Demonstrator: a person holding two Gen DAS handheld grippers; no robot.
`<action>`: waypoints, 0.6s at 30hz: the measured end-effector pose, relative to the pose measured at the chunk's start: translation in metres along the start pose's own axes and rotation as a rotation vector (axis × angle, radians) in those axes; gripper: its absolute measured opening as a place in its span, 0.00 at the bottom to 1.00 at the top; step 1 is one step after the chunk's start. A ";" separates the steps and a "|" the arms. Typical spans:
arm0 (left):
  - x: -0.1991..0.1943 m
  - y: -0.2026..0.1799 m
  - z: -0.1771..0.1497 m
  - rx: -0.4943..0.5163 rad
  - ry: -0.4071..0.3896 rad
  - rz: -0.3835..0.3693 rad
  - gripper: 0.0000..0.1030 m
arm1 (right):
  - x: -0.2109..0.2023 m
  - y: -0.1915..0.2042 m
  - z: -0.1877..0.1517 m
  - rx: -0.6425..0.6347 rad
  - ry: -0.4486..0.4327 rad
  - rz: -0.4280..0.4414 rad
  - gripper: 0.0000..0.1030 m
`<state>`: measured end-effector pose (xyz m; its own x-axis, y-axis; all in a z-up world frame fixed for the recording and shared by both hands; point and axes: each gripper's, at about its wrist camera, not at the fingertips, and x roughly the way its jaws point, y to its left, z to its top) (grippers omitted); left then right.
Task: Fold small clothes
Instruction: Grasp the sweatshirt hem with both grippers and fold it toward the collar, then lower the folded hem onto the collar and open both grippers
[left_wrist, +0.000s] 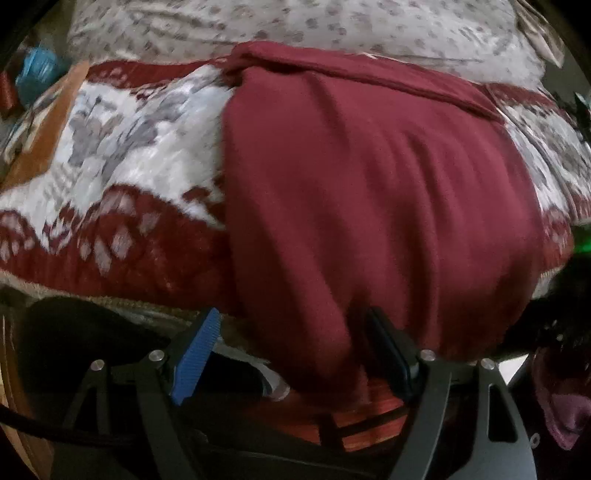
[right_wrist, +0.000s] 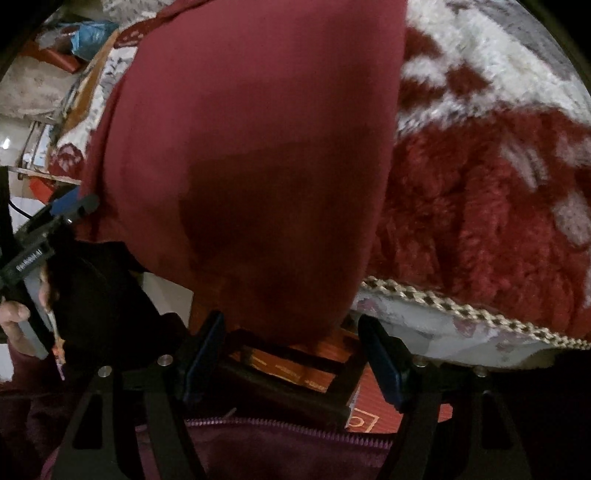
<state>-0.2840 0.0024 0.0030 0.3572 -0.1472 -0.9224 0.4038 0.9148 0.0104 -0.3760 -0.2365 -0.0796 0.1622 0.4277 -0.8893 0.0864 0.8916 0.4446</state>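
Note:
A dark red garment (left_wrist: 369, 192) lies spread flat on a red-and-white fleecy blanket (left_wrist: 110, 155), its near hem hanging over the bed's front edge. My left gripper (left_wrist: 293, 354) stands open at the hem's left corner; the blue-padded finger (left_wrist: 195, 358) is clear of the cloth and the other finger is at its fold. In the right wrist view the garment (right_wrist: 258, 147) fills the middle. My right gripper (right_wrist: 295, 354) is open, and the hem's right end hangs between its fingers without being pressed. The left gripper (right_wrist: 70, 206) shows at the left, held by a hand (right_wrist: 14, 314).
A braided trim (right_wrist: 461, 310) marks the bed's front edge. An orange-red box (right_wrist: 369, 410) sits low beneath the grippers. A blue plastic bag (left_wrist: 37, 70) lies beyond the bed's far left. A pale patterned sheet (left_wrist: 332, 22) covers the back. The person's maroon zipped top (right_wrist: 277, 443) is at the bottom.

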 end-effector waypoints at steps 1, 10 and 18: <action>0.000 0.006 -0.001 -0.025 0.003 -0.007 0.77 | 0.002 0.002 0.001 -0.005 -0.001 0.000 0.76; 0.007 0.039 -0.001 -0.165 0.064 -0.084 0.17 | -0.007 0.017 0.002 -0.085 -0.091 0.023 0.14; -0.028 0.065 0.013 -0.229 -0.018 -0.190 0.09 | -0.062 0.024 -0.002 -0.120 -0.242 0.154 0.12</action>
<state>-0.2568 0.0615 0.0342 0.3092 -0.3284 -0.8925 0.2647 0.9311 -0.2510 -0.3859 -0.2418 -0.0137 0.3949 0.5242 -0.7545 -0.0721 0.8364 0.5434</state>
